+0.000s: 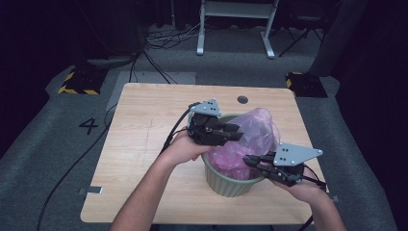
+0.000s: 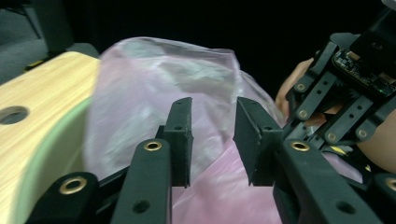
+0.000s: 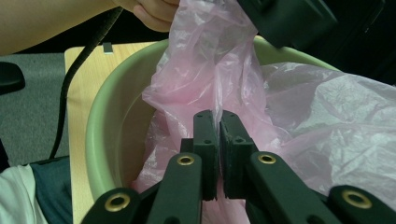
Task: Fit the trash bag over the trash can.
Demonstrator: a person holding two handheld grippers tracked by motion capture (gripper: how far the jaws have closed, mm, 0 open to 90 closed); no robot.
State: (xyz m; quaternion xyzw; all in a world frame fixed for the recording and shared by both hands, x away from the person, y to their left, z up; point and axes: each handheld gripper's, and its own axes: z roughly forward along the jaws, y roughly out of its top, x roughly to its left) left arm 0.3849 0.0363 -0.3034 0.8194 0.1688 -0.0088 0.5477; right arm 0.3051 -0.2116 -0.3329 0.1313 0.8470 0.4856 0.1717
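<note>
Pink plastic bag (image 1: 250, 139) sits in one green ribbed bin (image 1: 231, 185) at the near right of one wooden table (image 1: 144, 144), worked by two hand-held grippers.

From left to right in the high view we count one left hand (image 1: 180, 147) carrying the left gripper (image 1: 239, 132) over the bin's left rim, one bag billowing out of the bin's mouth, and one right gripper (image 1: 248, 160) reaching in from the right. In the left gripper view we see its two jaws spread apart, the bag's film behind the gap and nothing pinched. In the right gripper view we see the two jaws pressed together on a fold of the bag, inside the bin's green wall (image 3: 100, 135).
</note>
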